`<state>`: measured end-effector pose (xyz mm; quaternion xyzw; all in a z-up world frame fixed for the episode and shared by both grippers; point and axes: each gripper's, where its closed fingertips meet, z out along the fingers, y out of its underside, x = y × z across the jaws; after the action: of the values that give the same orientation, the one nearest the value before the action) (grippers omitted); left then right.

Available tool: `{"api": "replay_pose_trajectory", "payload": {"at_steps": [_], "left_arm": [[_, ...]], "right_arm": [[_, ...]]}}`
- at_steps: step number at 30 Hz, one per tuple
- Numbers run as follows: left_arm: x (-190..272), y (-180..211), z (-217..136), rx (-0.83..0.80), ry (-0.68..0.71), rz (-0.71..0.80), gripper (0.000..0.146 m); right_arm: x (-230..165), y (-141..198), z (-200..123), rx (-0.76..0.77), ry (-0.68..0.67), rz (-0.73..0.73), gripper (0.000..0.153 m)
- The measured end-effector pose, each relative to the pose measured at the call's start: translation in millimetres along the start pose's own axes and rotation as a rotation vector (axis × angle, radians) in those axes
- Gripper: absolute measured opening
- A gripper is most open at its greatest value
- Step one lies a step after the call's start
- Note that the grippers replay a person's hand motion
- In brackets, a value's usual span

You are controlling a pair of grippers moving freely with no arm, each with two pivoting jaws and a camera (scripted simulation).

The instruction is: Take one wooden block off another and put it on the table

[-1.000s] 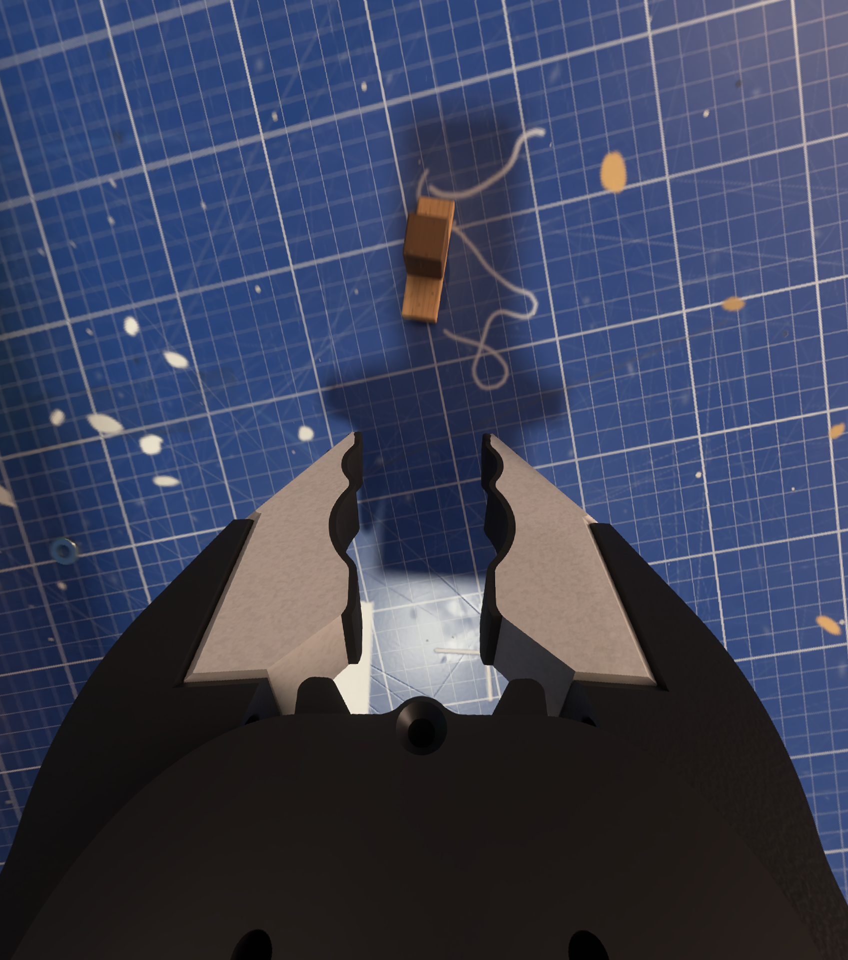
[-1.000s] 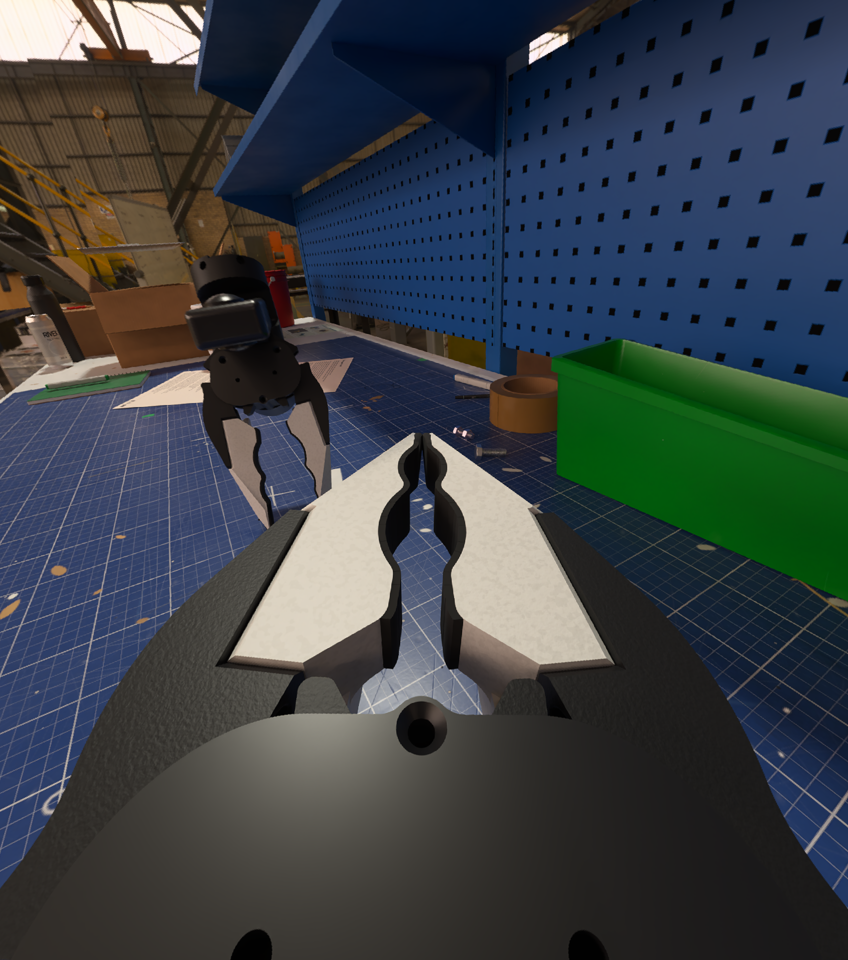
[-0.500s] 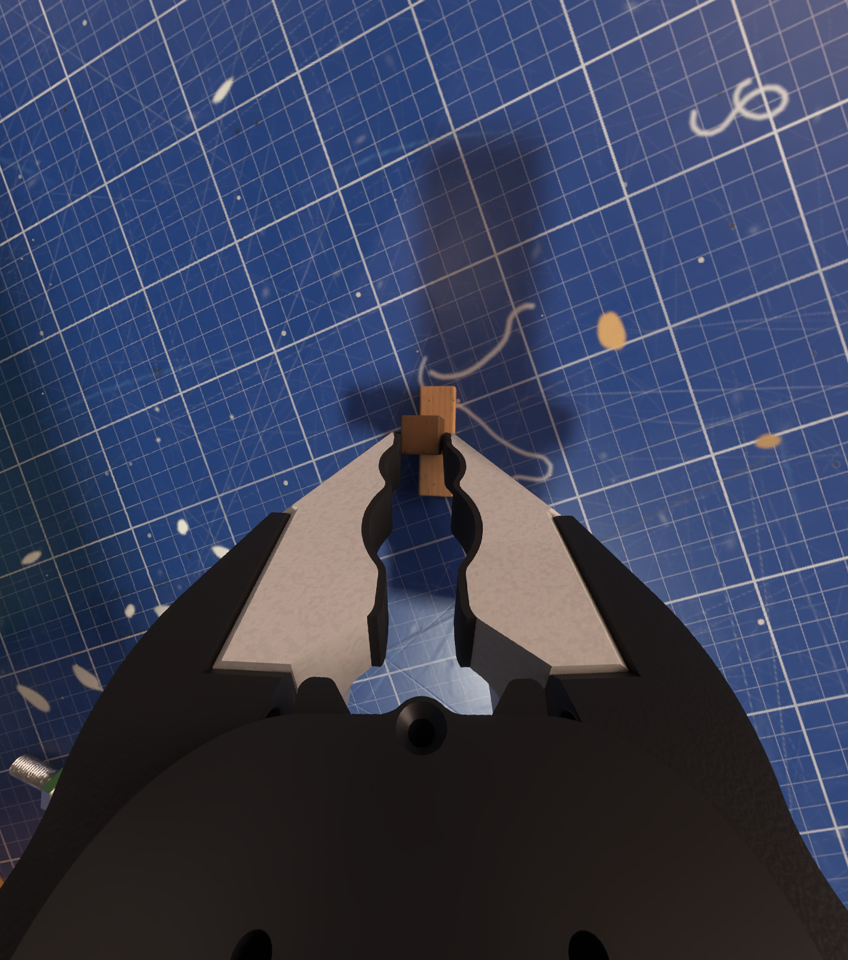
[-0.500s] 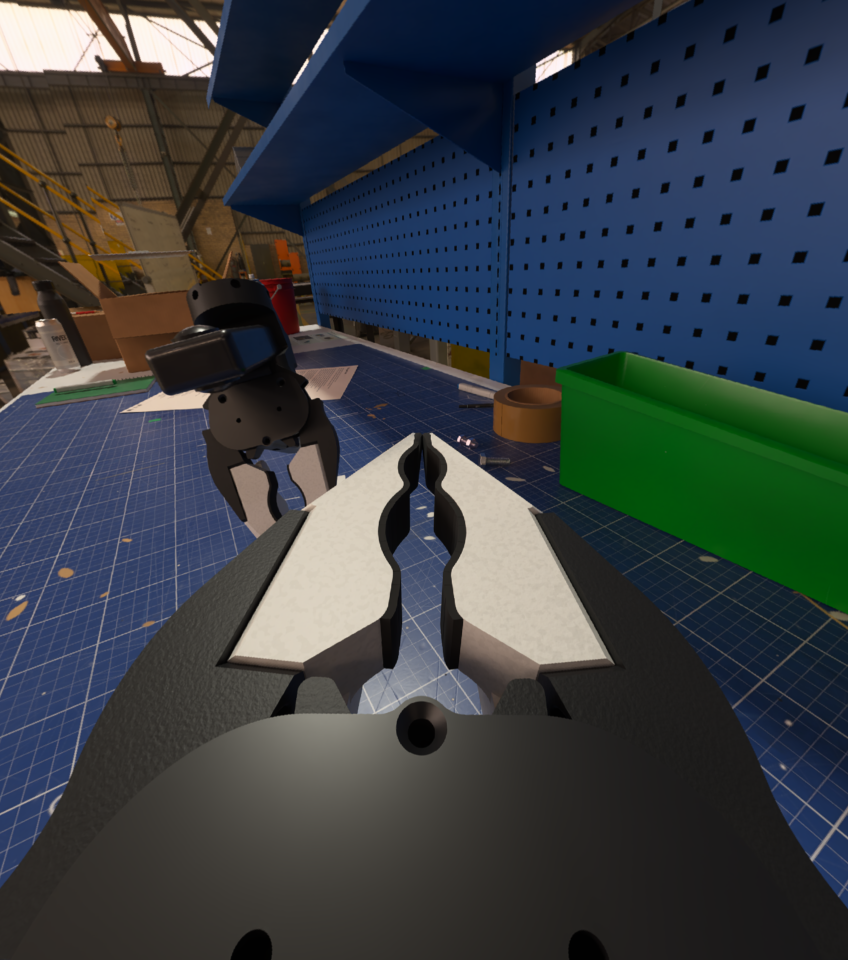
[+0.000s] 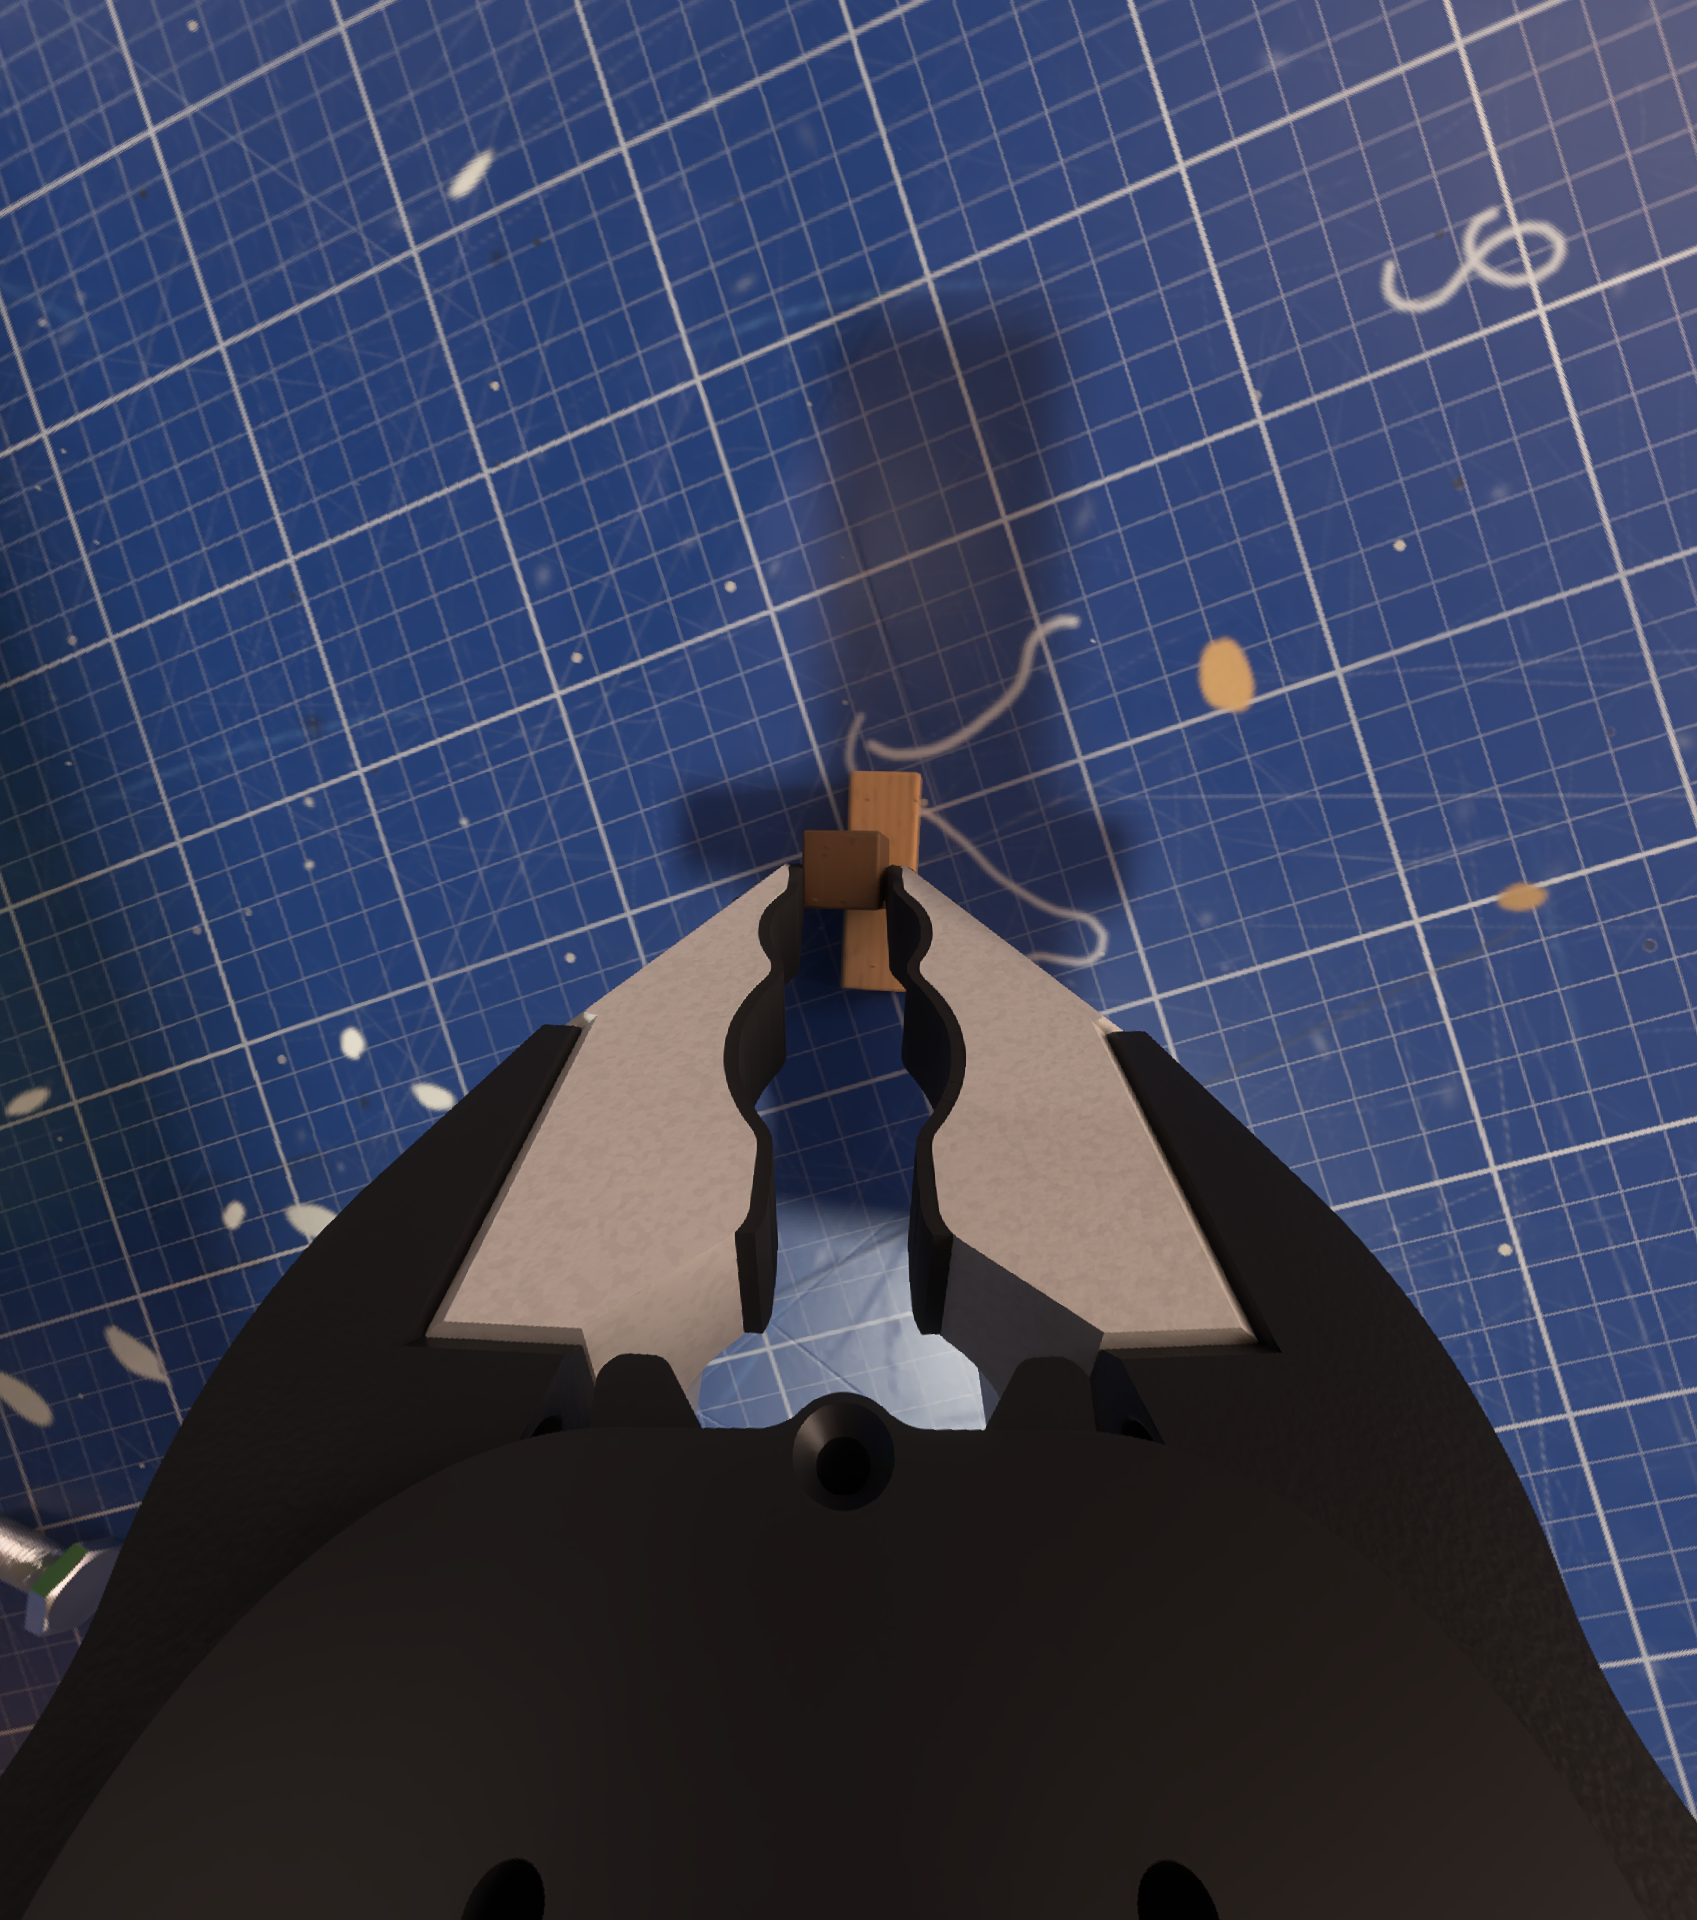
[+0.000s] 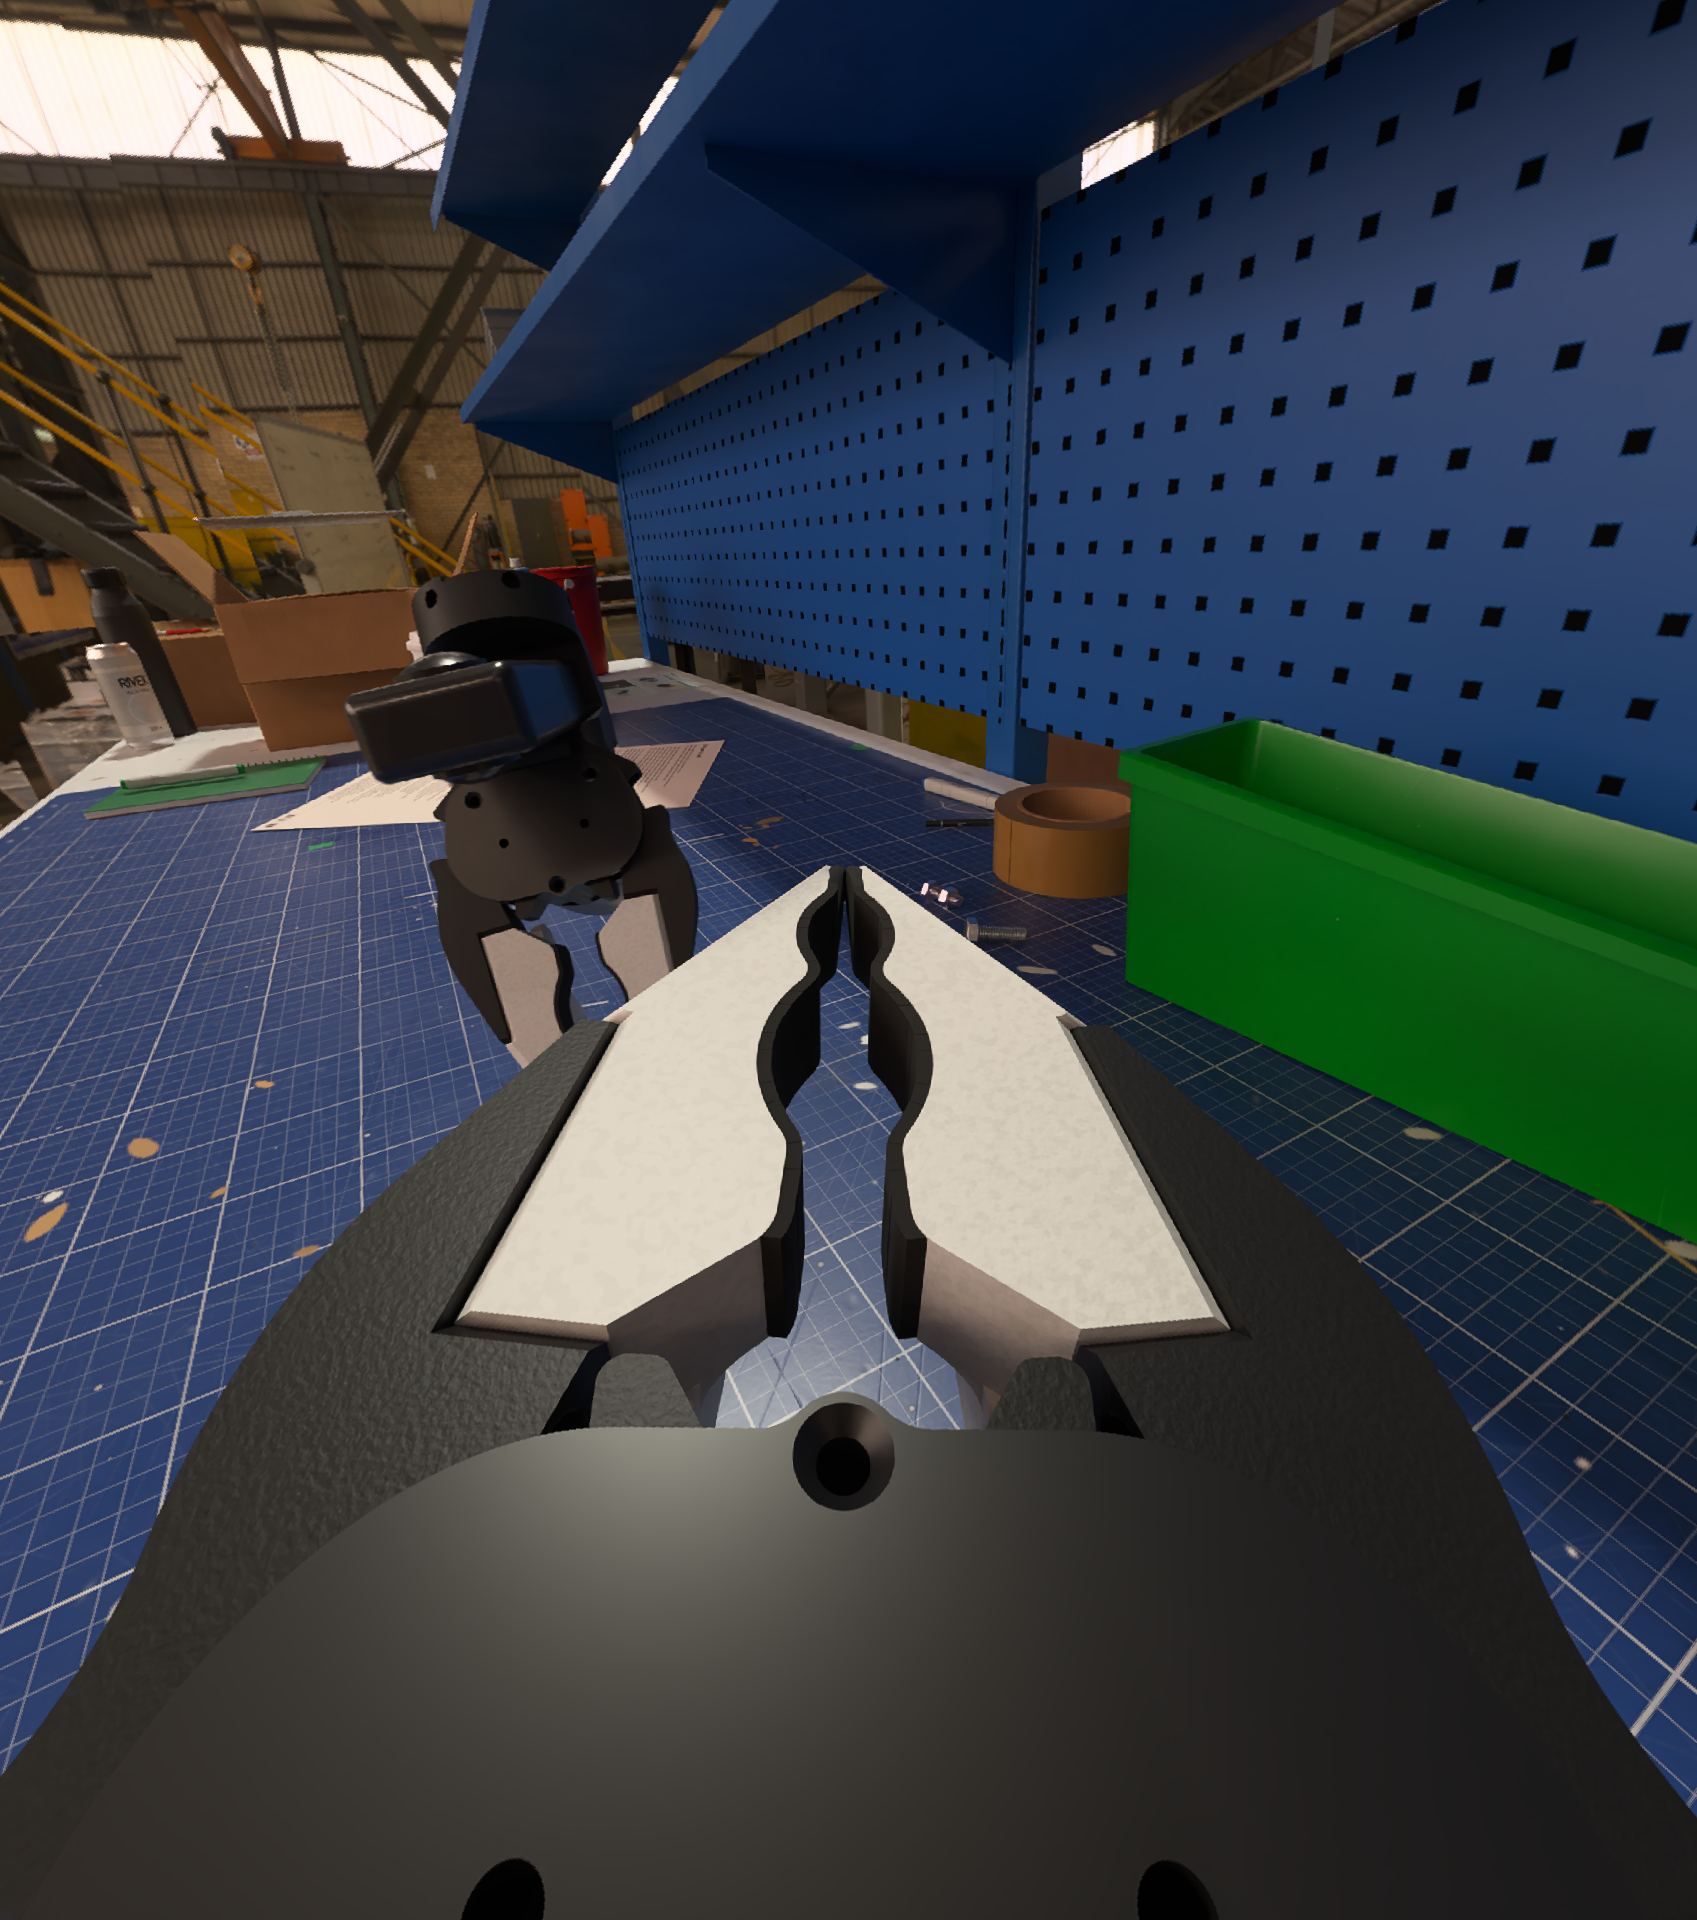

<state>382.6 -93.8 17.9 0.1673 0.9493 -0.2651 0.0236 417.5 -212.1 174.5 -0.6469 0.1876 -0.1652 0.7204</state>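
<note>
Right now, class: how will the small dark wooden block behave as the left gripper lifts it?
The dark block looks rigid and probably light. Its flat faces suit the left gripper, so slipping seems unlikely. Squarish, it should sit without rolling. The pale block beneath may shift.

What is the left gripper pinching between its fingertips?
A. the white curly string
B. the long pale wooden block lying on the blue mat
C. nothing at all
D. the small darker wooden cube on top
D: the left gripper has its two fingertips closed on the sides of the small darker wooden cube, while the long pale wooden block lies beneath it on the blue grid mat.
</note>
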Motion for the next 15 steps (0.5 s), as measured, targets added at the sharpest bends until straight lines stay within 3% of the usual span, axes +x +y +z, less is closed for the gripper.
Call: {"api": "replay_pose_trajectory", "payload": {"at_steps": [7,15], "left_arm": [[14,-11,6,0.022,-0.027,0.037,0.014],[-8,-11,3,0.058,-0.070,0.012,0.014]], "right_arm": [[0,3,2,-0.011,-0.002,0.002,0.000],[0,2,1,-0.009,0.000,0.000,0.000]]}}
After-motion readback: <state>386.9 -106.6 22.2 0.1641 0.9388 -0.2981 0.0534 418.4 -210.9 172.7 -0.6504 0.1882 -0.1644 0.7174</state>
